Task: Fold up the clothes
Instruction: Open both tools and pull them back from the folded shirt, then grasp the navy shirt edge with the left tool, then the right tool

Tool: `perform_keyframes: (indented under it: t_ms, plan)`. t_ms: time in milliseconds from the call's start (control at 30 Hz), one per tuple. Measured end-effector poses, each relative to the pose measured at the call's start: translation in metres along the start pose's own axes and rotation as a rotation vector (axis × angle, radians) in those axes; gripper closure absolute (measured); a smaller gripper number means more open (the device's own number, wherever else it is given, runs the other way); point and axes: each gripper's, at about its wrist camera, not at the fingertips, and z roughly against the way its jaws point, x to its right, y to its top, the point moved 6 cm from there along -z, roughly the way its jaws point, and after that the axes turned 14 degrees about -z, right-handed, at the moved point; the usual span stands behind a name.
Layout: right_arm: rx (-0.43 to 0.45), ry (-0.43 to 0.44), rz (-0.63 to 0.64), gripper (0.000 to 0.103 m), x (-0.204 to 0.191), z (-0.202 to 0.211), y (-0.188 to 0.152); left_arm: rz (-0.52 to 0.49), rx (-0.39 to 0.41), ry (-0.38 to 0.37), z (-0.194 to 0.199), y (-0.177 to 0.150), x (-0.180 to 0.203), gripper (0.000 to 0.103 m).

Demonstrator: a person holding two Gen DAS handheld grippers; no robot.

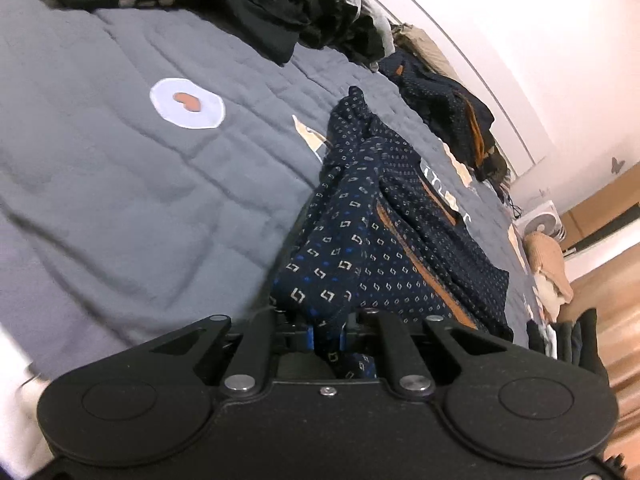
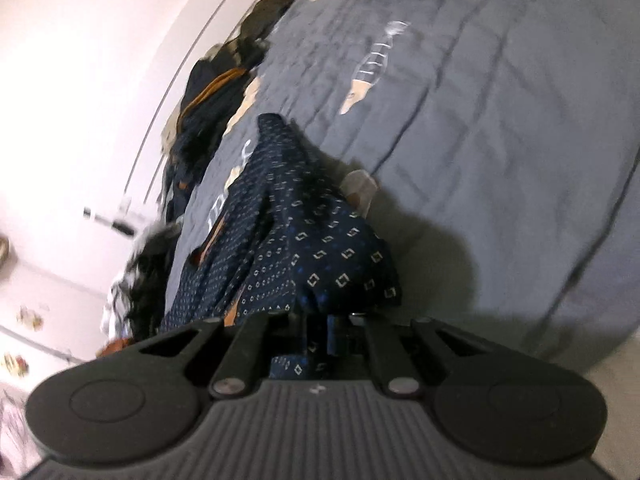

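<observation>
1. Surface: a grey quilted bedspread (image 1: 120,200) with printed patches covers the bed; a pale wall (image 1: 540,40) runs along its far edge.
2. Clutter: a heap of dark clothes (image 1: 248,4) lies at the far end of the bedspread. A second dark pile (image 1: 448,108) lies along the wall side.
3. Task item: a navy garment with a small pale geometric print and tan-brown trim (image 1: 384,232) lies bunched on the bedspread, well apart from the heap. One end rises toward each gripper.
4. Left gripper (image 1: 326,332): jaws together, clamped on a fold of the navy garment.
5. Right gripper (image 2: 320,328): jaws together, clamped on another fold of the same garment (image 2: 320,256).
6. Limits: the fingertips are buried in fabric. The garment type cannot be told. The right wrist view is blurred toward its edges.
</observation>
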Motion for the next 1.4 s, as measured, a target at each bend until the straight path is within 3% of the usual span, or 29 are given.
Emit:
perform_keyframes:
  t_ms: [133,300,367,500,767,833,1000,1133,1200,1333,1400]
  plan:
    - [-0.024,0.011,-0.004,0.095,0.006,0.029,-0.001,-0.009,-0.040,-0.010,0.023,-0.018,0.001,0.093]
    - [-0.072,-0.079,0.083,0.094,0.021,0.052,-0.013,-0.067,-0.080,-0.015,0.055,-0.047,0.010,0.093]
    - [-0.073,-0.146,0.148,0.091,0.028,0.056,-0.018,-0.080,-0.112,0.005,0.058,-0.057,0.006,0.086]
    - [-0.058,-0.267,0.259,0.084,0.037,0.058,-0.019,-0.155,-0.122,0.118,0.064,-0.060,0.000,0.082]
    - [0.190,-0.315,0.497,0.072,0.000,0.091,0.001,-0.372,0.040,0.214,0.105,-0.022,0.023,0.074]
    - [0.199,-0.293,0.528,0.071,-0.009,0.089,0.008,-0.440,0.044,0.194,0.100,-0.010,0.034,0.070]
    - [0.091,-0.217,0.575,0.070,-0.034,0.056,0.015,-0.653,0.035,0.117,0.068,0.012,0.066,0.070]
    - [0.067,-0.212,0.693,0.057,-0.057,0.019,0.017,-0.774,-0.029,0.049,0.023,0.013,0.082,0.069]
    - [0.061,-0.225,0.761,0.055,-0.066,0.002,0.017,-0.828,-0.068,0.055,0.000,0.011,0.083,0.069]
    - [0.029,-0.235,0.818,0.053,-0.069,-0.027,0.017,-0.920,-0.126,0.165,-0.037,0.000,0.070,0.062]
    - [0.014,-0.229,0.814,0.053,-0.063,-0.035,0.017,-0.930,-0.142,0.155,-0.041,-0.007,0.062,0.058]
